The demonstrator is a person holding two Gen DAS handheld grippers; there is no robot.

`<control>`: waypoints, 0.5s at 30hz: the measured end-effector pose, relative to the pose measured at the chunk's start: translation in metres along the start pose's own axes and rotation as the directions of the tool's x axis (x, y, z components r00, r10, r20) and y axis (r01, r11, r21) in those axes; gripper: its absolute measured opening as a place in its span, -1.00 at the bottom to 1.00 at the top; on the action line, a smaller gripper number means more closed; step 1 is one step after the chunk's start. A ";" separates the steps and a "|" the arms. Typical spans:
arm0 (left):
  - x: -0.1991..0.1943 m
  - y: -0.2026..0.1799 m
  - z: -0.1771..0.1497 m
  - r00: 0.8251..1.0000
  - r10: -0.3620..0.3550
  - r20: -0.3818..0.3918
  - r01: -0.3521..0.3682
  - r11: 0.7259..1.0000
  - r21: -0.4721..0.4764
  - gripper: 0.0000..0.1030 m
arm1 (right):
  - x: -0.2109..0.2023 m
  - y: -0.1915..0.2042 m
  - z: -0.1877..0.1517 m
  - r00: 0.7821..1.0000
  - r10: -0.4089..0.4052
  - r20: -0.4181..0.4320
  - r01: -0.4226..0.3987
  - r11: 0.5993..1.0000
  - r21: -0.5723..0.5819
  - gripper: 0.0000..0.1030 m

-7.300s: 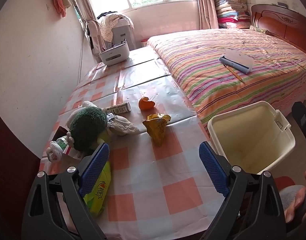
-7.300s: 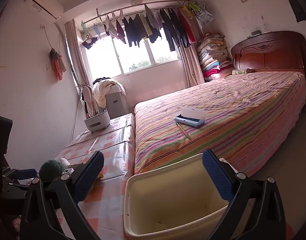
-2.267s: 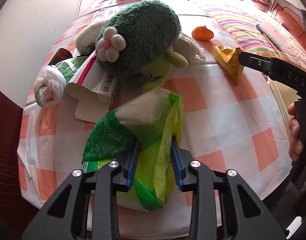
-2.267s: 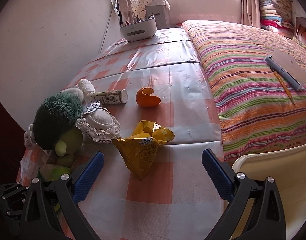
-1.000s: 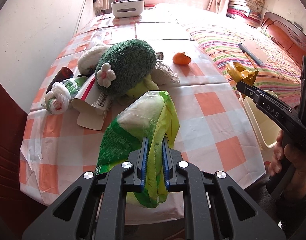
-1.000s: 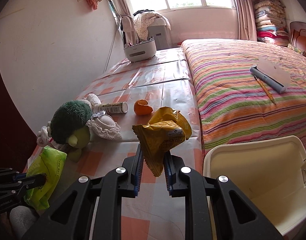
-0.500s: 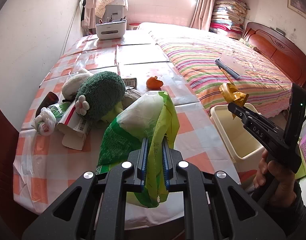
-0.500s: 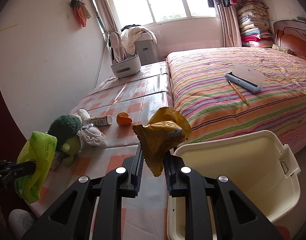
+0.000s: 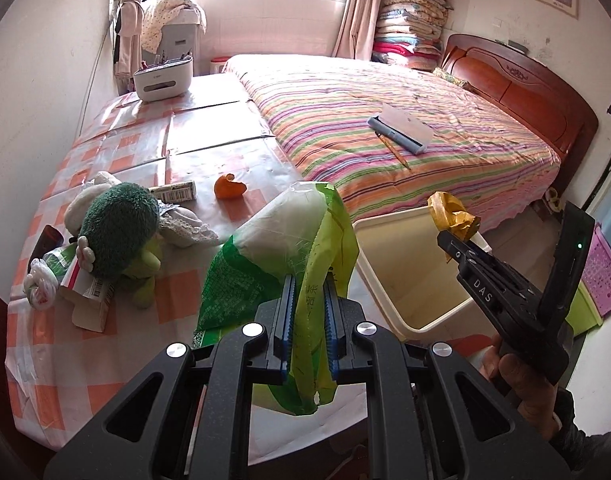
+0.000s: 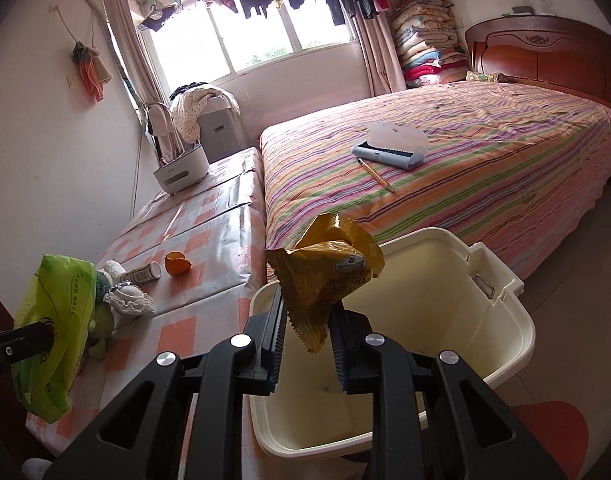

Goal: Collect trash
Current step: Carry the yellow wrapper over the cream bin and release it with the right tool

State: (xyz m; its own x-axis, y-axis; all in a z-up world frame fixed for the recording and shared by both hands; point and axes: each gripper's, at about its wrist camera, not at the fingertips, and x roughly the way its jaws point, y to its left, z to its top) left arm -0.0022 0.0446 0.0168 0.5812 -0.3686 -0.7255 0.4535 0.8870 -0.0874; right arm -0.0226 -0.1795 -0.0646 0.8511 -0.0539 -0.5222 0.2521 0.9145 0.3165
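Observation:
My left gripper [image 9: 307, 280] is shut on a green and white plastic bag [image 9: 281, 240], held up over the table's near edge. My right gripper [image 10: 307, 300] grips a crumpled yellow snack wrapper [image 10: 325, 264] above the cream bin [image 10: 505, 300]; its jaws are opening slightly, with the wrapper still upright between the pads. From the left wrist view, the right gripper [image 9: 445, 236] and the wrapper [image 9: 451, 212] hang over the bin [image 9: 385, 220] on the floor. An orange peel [image 9: 229, 188] lies on the checked table [image 9: 225, 152].
A green plush toy [image 9: 117, 228], a torn carton [image 9: 87, 296], a knotted white bag [image 9: 37, 284] and a small tube [image 9: 173, 191] crowd the table's left side. The striped bed [image 9: 385, 120] stands behind the bin. A white holder [image 9: 161, 80] sits at the table's far end.
Both grippers have swung right, away from the table toward the bin. The wrapper now hangs over the bin's opening, and the gap between the right pads is slightly wider.

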 end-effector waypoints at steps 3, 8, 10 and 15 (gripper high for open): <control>0.004 -0.015 0.006 1.000 -0.025 0.001 0.025 0.999 0.022 -0.75 | 0.007 -0.007 0.001 0.999 -0.001 -0.033 0.002 0.999 0.032 -0.49; 0.011 -0.035 0.012 0.999 -0.045 -0.003 0.045 0.998 0.047 -0.74 | 0.004 -0.022 0.002 1.000 0.020 -0.014 -0.018 0.993 0.120 0.36; 0.015 -0.040 0.014 0.999 -0.051 -0.013 0.051 0.997 0.051 -0.74 | 0.000 -0.032 0.002 0.999 0.046 0.006 -0.046 0.984 0.171 0.36; 0.030 -0.054 0.022 0.996 -0.080 -0.043 0.082 0.995 0.047 -0.74 | -0.022 -0.063 0.005 0.991 0.032 0.126 -0.074 0.936 0.343 0.36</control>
State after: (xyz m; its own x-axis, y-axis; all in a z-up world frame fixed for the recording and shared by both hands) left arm 0.0058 -0.0201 0.0144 0.5134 -0.4264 -0.7447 0.5312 0.8395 -0.1144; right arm -0.0548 -0.2377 -0.0689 0.9101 -0.0753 -0.4076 0.3315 0.7225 0.6068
